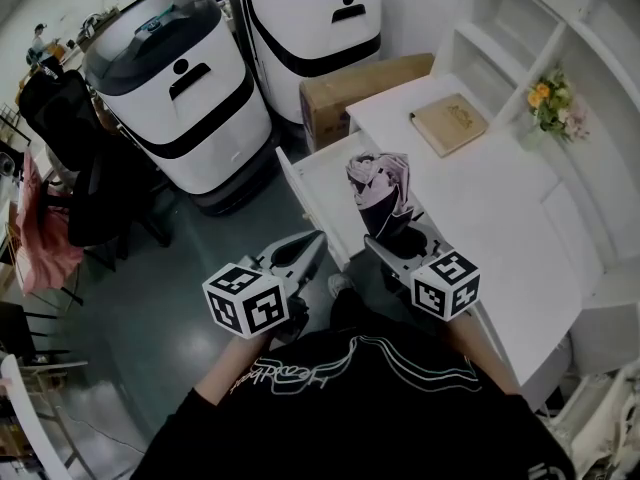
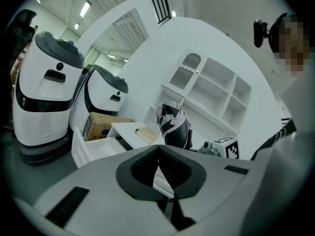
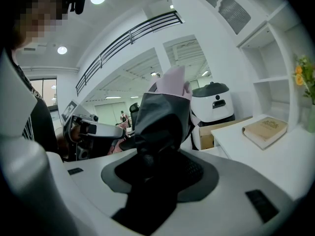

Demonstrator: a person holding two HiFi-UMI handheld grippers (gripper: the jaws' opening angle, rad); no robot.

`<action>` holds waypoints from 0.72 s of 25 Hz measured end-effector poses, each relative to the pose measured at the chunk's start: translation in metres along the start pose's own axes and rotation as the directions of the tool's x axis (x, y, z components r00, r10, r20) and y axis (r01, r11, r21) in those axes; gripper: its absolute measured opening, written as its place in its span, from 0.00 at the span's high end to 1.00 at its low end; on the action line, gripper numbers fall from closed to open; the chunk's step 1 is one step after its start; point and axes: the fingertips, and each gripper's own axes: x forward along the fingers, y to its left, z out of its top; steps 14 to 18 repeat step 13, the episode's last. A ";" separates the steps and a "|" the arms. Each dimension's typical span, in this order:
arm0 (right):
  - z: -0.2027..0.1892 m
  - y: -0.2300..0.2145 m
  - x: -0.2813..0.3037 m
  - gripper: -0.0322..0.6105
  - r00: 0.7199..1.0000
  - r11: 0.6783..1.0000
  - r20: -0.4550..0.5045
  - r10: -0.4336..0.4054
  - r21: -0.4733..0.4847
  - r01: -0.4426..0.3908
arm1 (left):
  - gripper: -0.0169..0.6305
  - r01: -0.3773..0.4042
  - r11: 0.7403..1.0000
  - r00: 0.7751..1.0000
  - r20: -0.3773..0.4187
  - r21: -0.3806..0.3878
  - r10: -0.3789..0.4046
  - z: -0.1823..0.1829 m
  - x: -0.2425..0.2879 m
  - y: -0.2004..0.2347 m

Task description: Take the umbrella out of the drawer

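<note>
A folded umbrella (image 1: pixel 380 190) in pink, grey and black stands upright above the open white drawer (image 1: pixel 312 180), clear of it. My right gripper (image 1: pixel 402 240) is shut on its dark lower part; in the right gripper view the umbrella (image 3: pixel 162 109) fills the space between the jaws of that gripper (image 3: pixel 156 156). My left gripper (image 1: pixel 303 255) hovers left of the drawer's front, shut with nothing in it. From the left gripper view the jaws of the left gripper (image 2: pixel 158 150) meet at the tips, and the umbrella (image 2: pixel 173 127) and the drawer (image 2: pixel 91 150) lie beyond.
A tan book (image 1: pixel 449 123) lies on the white desk (image 1: pixel 500 208). Flowers (image 1: pixel 552 103) stand by the white shelves at the right. A cardboard box (image 1: pixel 352 93) and two large white machines (image 1: pixel 180 98) stand behind the drawer. A dark chair (image 1: pixel 70 158) is at the left.
</note>
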 end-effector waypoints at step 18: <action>-0.004 -0.014 0.010 0.63 1.000 1.000 0.001 0.003 0.013 -0.003 | 0.94 -0.004 1.000 1.000 -0.018 -0.004 0.003 -0.005 0.016 0.012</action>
